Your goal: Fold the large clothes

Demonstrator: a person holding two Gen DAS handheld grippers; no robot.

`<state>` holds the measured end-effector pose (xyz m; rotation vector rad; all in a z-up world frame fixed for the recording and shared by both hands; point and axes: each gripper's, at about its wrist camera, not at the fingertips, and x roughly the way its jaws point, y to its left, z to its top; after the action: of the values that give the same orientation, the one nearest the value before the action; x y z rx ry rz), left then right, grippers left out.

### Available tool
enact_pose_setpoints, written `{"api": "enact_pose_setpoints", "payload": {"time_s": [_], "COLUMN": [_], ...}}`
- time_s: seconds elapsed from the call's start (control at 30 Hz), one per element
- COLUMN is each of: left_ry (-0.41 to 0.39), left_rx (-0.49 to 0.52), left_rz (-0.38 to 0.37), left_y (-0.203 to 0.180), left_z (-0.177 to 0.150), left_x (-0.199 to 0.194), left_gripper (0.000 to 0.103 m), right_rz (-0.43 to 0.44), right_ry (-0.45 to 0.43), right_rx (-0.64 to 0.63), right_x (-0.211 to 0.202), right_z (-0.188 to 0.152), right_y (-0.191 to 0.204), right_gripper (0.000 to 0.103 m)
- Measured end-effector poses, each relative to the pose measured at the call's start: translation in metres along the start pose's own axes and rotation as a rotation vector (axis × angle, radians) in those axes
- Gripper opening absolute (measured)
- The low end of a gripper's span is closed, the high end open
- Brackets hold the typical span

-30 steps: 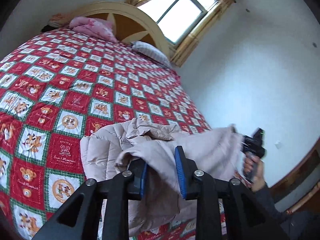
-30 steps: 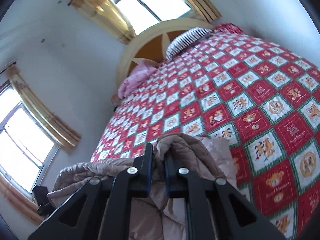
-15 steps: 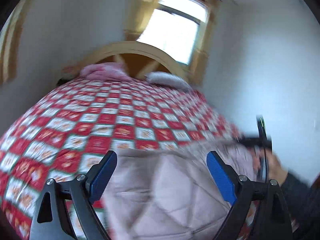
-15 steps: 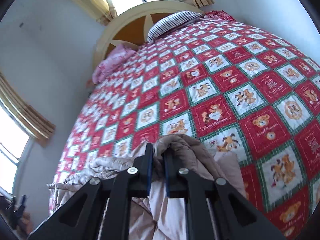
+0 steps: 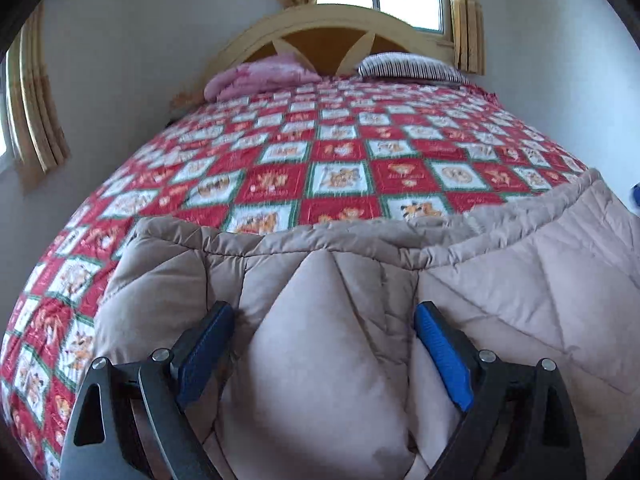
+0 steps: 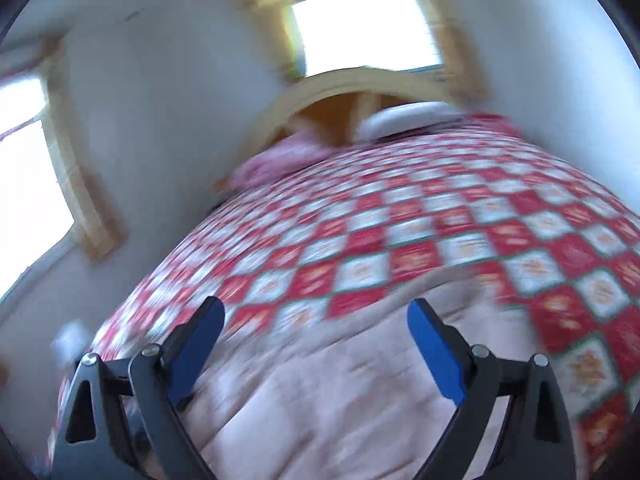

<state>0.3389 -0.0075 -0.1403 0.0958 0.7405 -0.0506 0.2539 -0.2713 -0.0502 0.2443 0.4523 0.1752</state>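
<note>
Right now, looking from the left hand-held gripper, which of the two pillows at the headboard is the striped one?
The striped pillow is the right one, under the window; it is white with dark stripes. The other pillow, to its left, is plain pink.

The quilted coat [image 5: 500,300] near the foot of the bed is a matt, soft beige cloth, puffy between stitched seams, with a ribbed, gathered hem. Under it the bedspread [image 5: 340,152] is printed cotton-like cloth, red and white squares, faintly crinkled. The left claw [image 5: 324,354] has matt black plastic arms, shiny metal rivets and blue ribbed pads [image 5: 440,356]; the right claw [image 6: 316,354] looks the same, though blurred. Far off, the headboard [image 5: 332,36] is smooth, pale varnished wood, with a striped cloth pillow [image 5: 412,66] just in front
</note>
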Motion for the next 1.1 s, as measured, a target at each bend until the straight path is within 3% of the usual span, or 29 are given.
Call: {"api": "enact_pose_setpoints", "payload": {"time_s": [0.03,0.1,0.17,0.27,1.1], "left_ry": [0.008,0.016,0.029,0.043,0.085], "left_rx": [0.002,-0.015,-0.037,-0.054,-0.018], "left_rz": [0.009,0.001,-0.026,-0.049,-0.023], "left_y": [-0.001,0.004,0.008,0.008,-0.006], "left_z": [-0.002,-0.005,-0.006,-0.006,-0.007], "left_x": [0.003,0.007,0.011,0.020,0.043], "left_gripper": [0.095,0.097,0.099,0.102,0.102], "right_rz": [0.012,-0.066,-0.097,-0.106,-0.171], "right_ry": [0.045,0.112,0.215,0.286,0.324], "right_rx": [-0.091,-0.245,-0.194,-0.082,-0.053], "right_x": [0.011,0.041,0.070,0.095,0.119], "right_z": [-0.009,-0.027,-0.036,-0.047,-0.069], "right_y": [0.016,0.034,0.019,-0.017,-0.026], "right_gripper": [0.090,0.083,0.075,0.072,0.073]}}
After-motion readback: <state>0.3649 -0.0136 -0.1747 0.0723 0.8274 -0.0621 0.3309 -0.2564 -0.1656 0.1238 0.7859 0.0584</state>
